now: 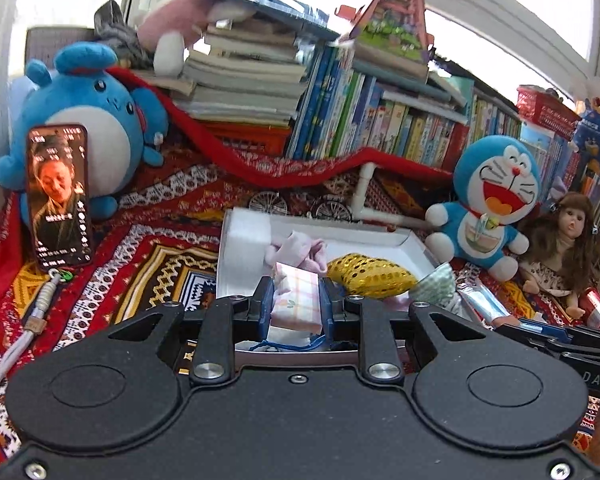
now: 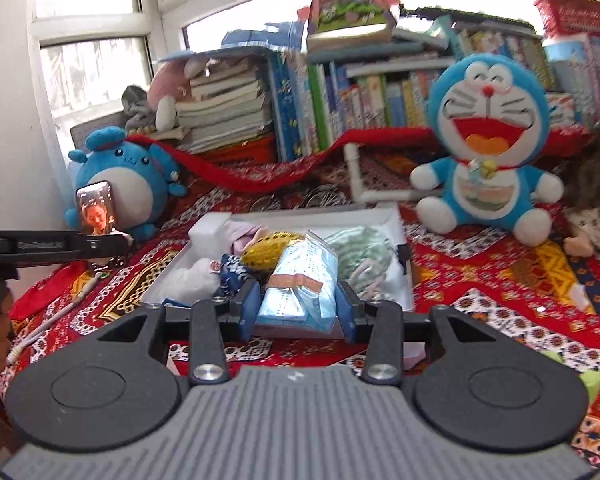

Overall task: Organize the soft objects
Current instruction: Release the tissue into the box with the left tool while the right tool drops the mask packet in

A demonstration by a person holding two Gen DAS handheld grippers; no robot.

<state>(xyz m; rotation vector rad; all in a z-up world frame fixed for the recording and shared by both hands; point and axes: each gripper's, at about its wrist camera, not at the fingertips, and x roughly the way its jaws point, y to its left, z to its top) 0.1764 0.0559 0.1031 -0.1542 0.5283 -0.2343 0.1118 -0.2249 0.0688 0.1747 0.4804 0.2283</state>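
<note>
White tray (image 2: 400, 224) already held several soft bits. Your left gripper (image 1: 296, 300) jaws were clamped on a pink tissue pack (image 1: 296, 296), right gripper (image 2: 298, 304) jaws on a blue tissue pack (image 2: 300, 284); both not yet placed.

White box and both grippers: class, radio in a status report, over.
Left gripper shut on pink checked packet. Right gripper shut on blue tissue pack. White box ahead, already part filled. Nothing blocking.
</note>
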